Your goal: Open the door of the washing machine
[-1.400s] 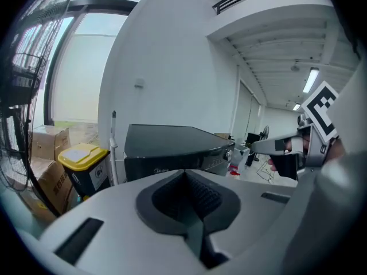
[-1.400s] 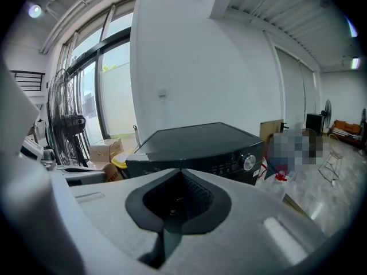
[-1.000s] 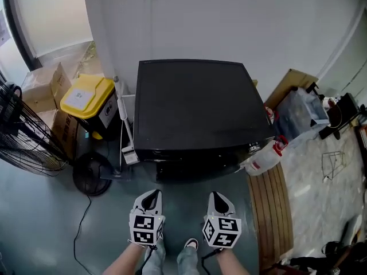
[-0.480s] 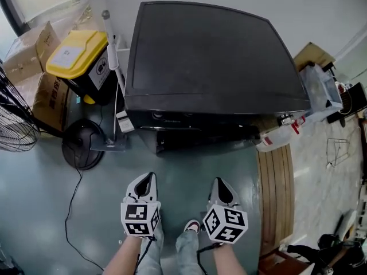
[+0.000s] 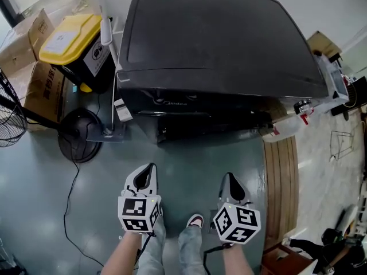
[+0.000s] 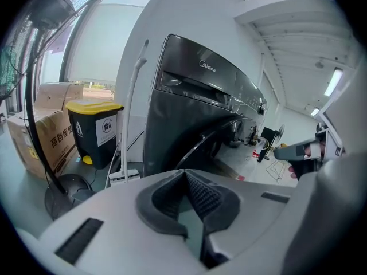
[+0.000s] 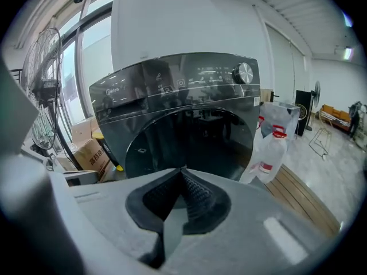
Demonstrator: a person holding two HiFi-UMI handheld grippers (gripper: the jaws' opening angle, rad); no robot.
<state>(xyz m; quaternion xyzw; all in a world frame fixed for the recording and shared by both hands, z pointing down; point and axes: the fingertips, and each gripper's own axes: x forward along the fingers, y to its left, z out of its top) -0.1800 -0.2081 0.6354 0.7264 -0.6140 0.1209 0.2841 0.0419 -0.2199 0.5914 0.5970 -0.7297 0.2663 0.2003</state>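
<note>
A black front-loading washing machine stands against the wall, its top filling the head view. Its round dark door is closed and faces me in the right gripper view, below a control panel with a silver knob. The left gripper view shows the washing machine from its left front corner, with the door seen edge-on. My left gripper and right gripper hang side by side over the floor, short of the machine's front. Both are shut with nothing between the jaws.
A yellow-lidded black bin and cardboard boxes stand left of the machine, with a white mop handle between. A fan base with its cable lies on the floor. A clear plastic jug and wooden slats sit at the right.
Both grippers have sunk lower and the head camera has come down closer, so the machine's front face now shows more. The jaws stayed shut.
</note>
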